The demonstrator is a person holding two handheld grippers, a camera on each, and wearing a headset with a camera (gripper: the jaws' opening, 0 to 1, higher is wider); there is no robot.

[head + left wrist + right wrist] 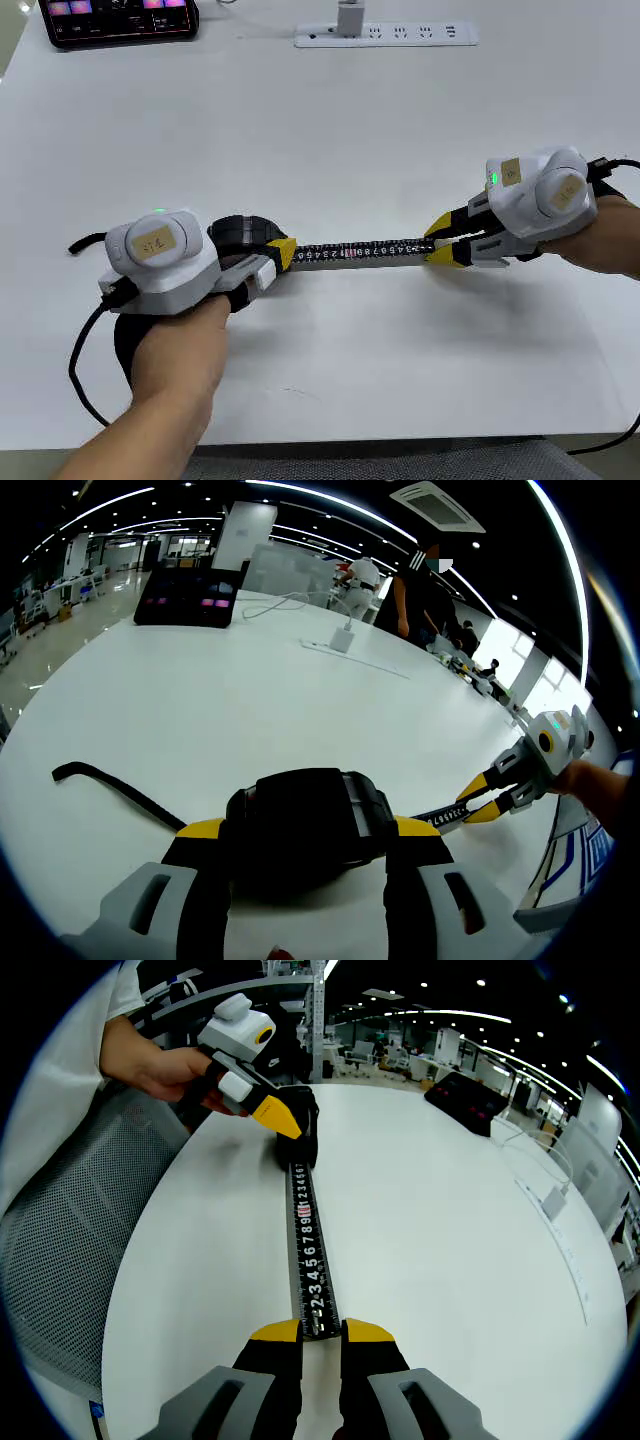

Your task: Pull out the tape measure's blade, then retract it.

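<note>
A black tape measure case (pixel 243 236) (pixel 305 820) (pixel 300 1130) rests on the white table, and my left gripper (pixel 278 255) (pixel 305 828) is shut on it. Its black blade (pixel 362 249) (pixel 308 1260) with white numbers runs out flat across the table to the right. My right gripper (pixel 444 240) (pixel 322 1332) is shut on the blade's end. In the left gripper view the right gripper (pixel 478 798) is at the far right, holding the blade tip (pixel 440 817). A black wrist strap (pixel 110 785) trails left from the case.
A white power strip (pixel 385 34) (pixel 350 652) with a plugged adapter lies at the table's far edge. A dark tablet (pixel 118 20) (pixel 190 592) (pixel 470 1100) sits at the far left corner. A grey mesh chair (pixel 70 1260) stands by the table's near edge. People stand in the background.
</note>
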